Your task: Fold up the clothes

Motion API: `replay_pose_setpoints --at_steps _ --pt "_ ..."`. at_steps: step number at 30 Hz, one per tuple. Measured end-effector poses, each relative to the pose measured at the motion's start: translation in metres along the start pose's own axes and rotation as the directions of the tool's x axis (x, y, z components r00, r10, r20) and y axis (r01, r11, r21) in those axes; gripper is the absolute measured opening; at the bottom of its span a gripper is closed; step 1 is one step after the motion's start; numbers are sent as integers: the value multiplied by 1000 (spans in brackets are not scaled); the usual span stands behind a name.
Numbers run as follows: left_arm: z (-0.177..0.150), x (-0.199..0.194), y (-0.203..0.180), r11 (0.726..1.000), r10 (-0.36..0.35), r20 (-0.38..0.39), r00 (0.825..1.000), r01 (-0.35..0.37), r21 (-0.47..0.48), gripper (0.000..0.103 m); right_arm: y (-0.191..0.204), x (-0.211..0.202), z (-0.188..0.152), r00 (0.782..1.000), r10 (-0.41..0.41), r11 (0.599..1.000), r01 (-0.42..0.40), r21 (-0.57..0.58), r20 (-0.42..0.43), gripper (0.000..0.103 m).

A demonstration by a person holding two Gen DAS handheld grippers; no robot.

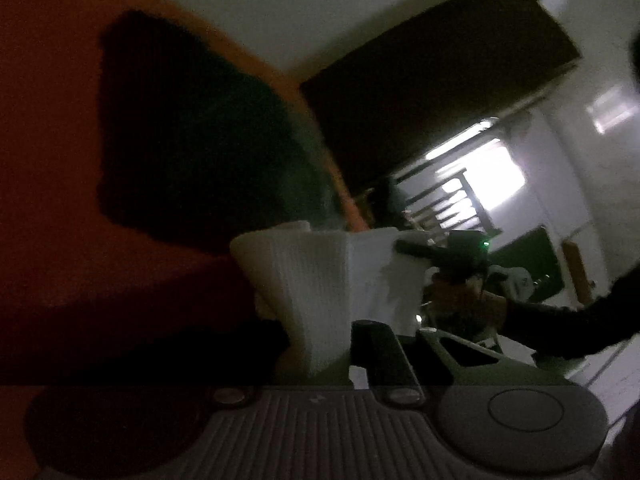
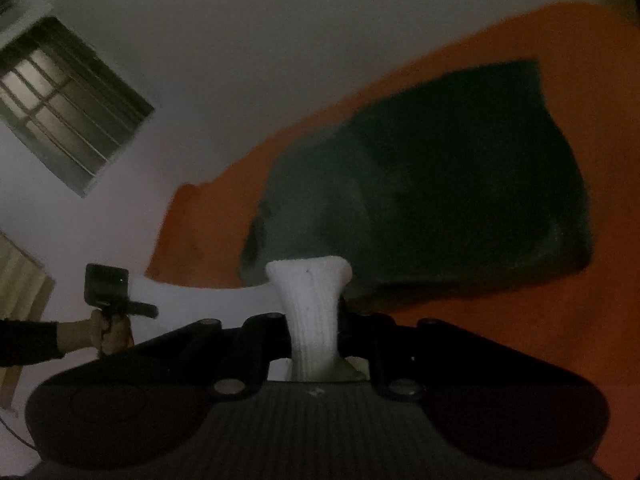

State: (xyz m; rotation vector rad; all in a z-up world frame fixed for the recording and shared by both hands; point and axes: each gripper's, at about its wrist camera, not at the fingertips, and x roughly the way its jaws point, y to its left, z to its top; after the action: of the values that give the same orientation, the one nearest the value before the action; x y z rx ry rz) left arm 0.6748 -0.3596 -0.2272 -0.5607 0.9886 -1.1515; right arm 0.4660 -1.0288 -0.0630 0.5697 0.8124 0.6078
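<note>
Two grips carry one white ribbed garment (image 2: 310, 312), stretched between my hands above the orange bed (image 2: 520, 320). My right gripper (image 2: 316, 344) pinches one bunched end; my left gripper (image 1: 320, 336) clamps the other. If I pull my hands further apart, I judge the knit could slide out of either narrow pinch and drop onto the dark green cloth (image 2: 460, 184) lying behind it.
</note>
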Motion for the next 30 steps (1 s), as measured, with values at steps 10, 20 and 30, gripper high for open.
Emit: replay_pose_setpoints --at_steps 10,20,30 --pt "18 14 18 978 206 -64 977 -208 -22 14 -11 -3 1 994 -85 996 84 -30 -61 18" --pt "7 13 89 946 218 -137 966 -243 -216 60 -107 18 -73 993 -36 912 78 403 -111 82" --pt "6 69 110 945 89 -221 971 -152 -290 67 -126 95 -63 882 327 882 -155 446 -340 90"
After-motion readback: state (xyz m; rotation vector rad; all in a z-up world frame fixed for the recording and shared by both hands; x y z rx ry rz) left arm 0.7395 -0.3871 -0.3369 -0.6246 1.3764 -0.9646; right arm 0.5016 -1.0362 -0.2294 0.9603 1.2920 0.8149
